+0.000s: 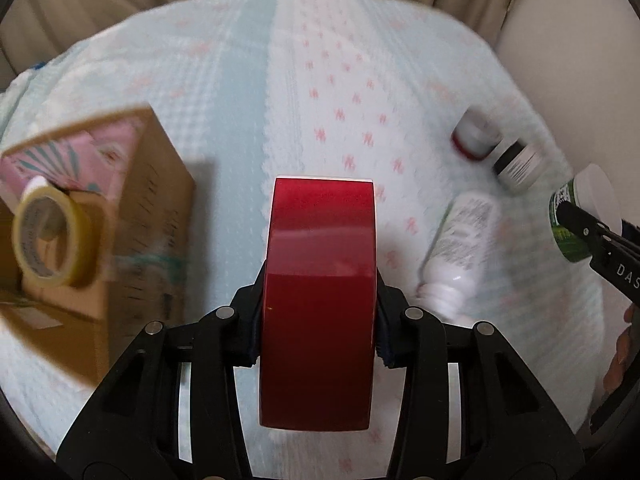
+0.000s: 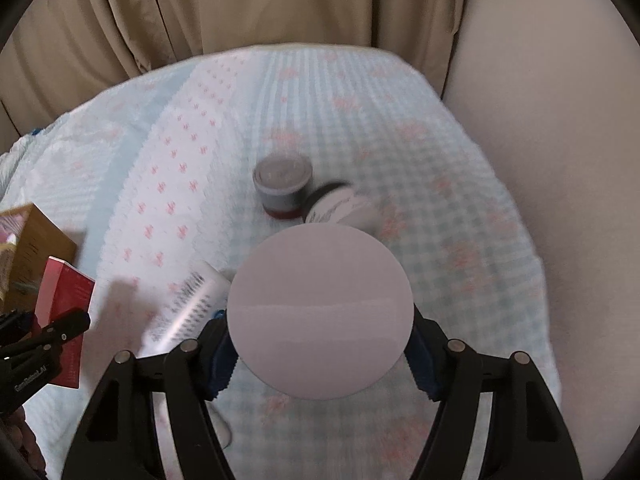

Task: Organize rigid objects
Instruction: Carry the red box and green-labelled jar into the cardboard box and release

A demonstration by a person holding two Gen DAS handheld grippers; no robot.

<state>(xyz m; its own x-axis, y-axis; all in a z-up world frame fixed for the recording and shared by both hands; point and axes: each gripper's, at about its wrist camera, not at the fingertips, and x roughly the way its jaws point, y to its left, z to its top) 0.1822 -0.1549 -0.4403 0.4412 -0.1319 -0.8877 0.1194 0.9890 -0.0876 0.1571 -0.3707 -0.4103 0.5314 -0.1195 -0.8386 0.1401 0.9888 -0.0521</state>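
In the left wrist view, your left claw (image 1: 318,320) is clamping a red box (image 1: 320,300) above the bedspread (image 1: 248,80), right of the cardboard box (image 1: 152,208). In the right wrist view, your right claw (image 2: 320,356) is gripping a white-capped bottle (image 2: 320,312), near a lying white bottle (image 2: 192,304).

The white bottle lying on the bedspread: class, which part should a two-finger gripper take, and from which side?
Probably the white bottle's wide body, not its narrow neck. It lies on its side, so come from above, fingers straddling it across its length. The round sides may roll on the soft bedspread, so close at mid-body.
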